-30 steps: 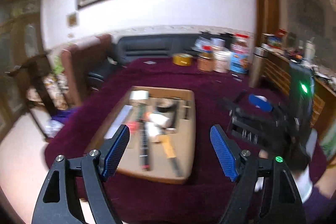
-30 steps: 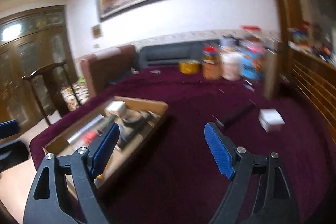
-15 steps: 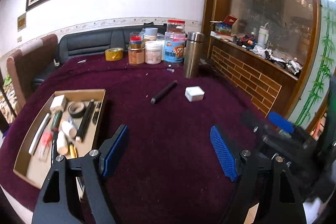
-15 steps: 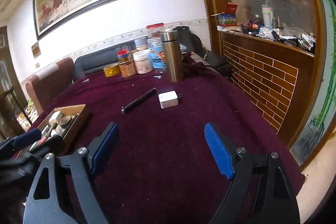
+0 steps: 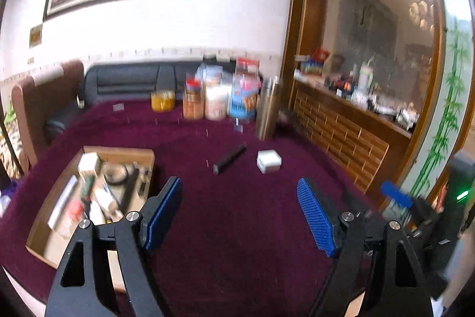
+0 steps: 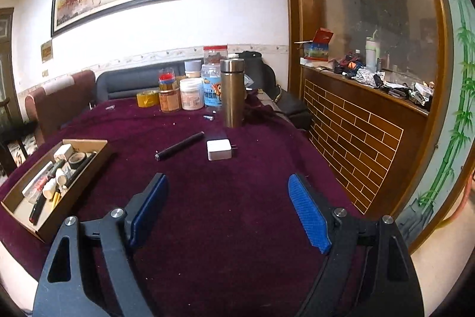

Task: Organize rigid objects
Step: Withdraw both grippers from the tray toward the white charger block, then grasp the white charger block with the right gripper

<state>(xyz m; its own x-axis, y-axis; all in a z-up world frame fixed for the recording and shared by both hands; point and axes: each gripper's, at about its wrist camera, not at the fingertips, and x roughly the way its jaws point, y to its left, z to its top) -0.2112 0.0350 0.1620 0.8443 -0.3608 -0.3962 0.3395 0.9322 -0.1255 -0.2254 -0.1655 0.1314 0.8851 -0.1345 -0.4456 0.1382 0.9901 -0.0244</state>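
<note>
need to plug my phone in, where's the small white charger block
In the right wrist view the small white charger block lies on the maroon tablecloth, just right of the black cylindrical stick and in front of the steel flask.

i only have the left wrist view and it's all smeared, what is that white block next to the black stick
observer: A white charger; two plug prongs stick out of its right side.
operator: and the round thing in the box
observer: A roll of black tape, lying near the far end of the cardboard box.
operator: right claw free
observer: Yes, the right claw is open, with nothing between its pads.
</note>
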